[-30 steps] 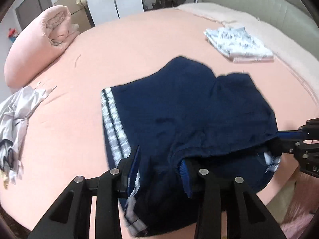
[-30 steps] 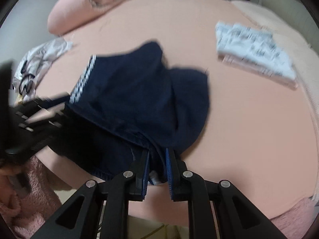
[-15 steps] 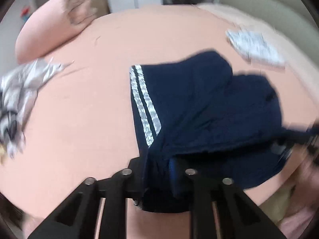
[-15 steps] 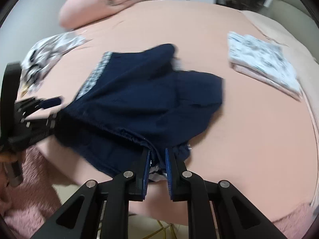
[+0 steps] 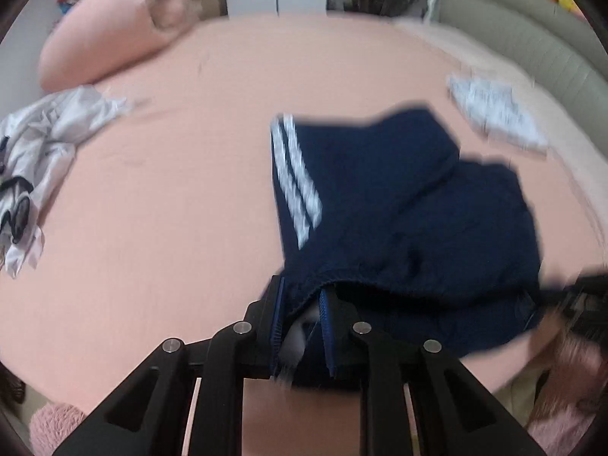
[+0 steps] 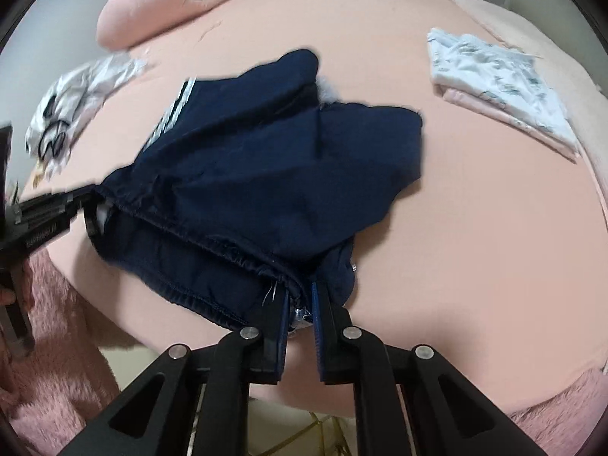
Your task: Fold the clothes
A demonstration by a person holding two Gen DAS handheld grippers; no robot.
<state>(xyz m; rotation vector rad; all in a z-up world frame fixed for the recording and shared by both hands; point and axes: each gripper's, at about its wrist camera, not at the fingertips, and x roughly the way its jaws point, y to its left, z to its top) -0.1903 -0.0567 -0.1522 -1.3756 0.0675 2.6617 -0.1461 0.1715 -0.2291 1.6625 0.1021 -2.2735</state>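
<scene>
Navy shorts with two white side stripes lie on the pink bed, waistband toward me. My left gripper is shut on the waistband's left corner. My right gripper is shut on the waistband's right corner; the shorts spread away from it. The left gripper also shows at the left edge of the right wrist view, and the right gripper, blurred, at the right edge of the left wrist view. The waistband hangs slightly raised between the two grippers.
A folded white patterned garment lies at the far right on a pink folded piece. A crumpled white garment lies at the left. A rolled pink quilt sits at the back left. The bed's front edge is just below the grippers.
Both grippers have carried the waistband farther onto the bed, and the shorts have slid away from the edge. The left gripper has closed tighter on the fabric.
</scene>
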